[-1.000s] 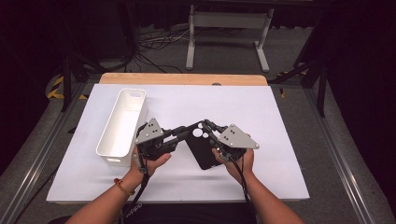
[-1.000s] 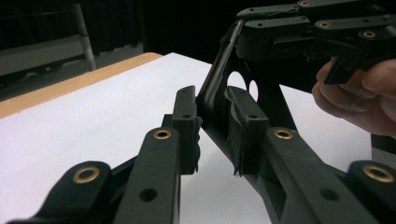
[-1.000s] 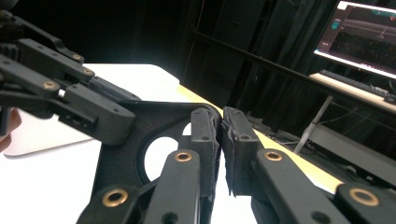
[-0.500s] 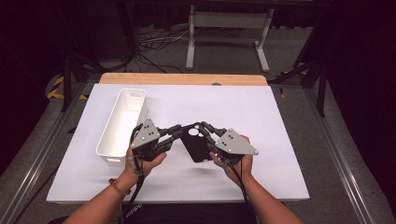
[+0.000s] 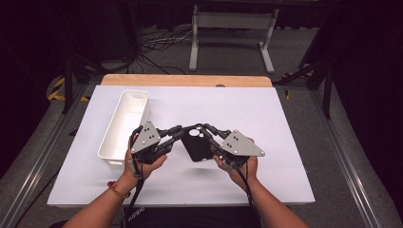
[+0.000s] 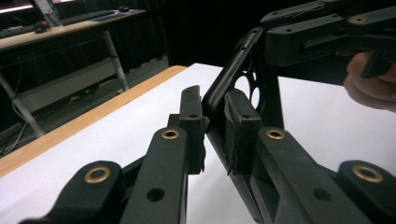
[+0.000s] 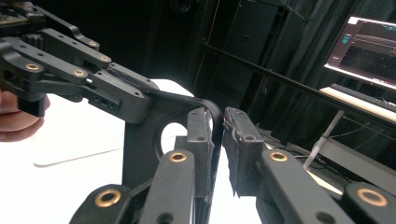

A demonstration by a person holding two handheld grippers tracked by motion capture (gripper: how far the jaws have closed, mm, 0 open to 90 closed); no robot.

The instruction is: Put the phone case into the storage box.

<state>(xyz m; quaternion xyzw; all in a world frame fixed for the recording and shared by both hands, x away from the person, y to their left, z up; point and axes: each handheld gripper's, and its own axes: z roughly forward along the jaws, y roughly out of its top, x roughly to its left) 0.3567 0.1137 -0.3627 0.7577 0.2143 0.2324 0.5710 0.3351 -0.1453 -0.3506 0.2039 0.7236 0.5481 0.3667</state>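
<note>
A black phone case [image 5: 197, 146] with round camera holes hangs just above the white table [image 5: 266, 123], tilted. My left gripper [image 5: 184, 130] is shut on its upper left rim; in the left gripper view the case's rim [image 6: 219, 93] sits pinched between the two pads. My right gripper [image 5: 205, 129] grips the upper right rim. Its jaws have just been opening a little, with the case's rim [image 7: 215, 114] still between the pads. The right gripper [image 6: 322, 32] shows beyond the case in the left gripper view, and the left gripper [image 7: 70, 70] likewise in the right gripper view.
A long white bin [image 5: 124, 124] stands left of my left hand, close to its wrist. A wooden strip [image 5: 185, 80] runs along the table's far edge. Metal stand legs [image 5: 228, 28] rise behind the table. A lit monitor [image 7: 369, 46] sits far right.
The phone case has shifted slightly left and tipped more upright between the grippers. Both hands have hardly moved and keep their hold.
</note>
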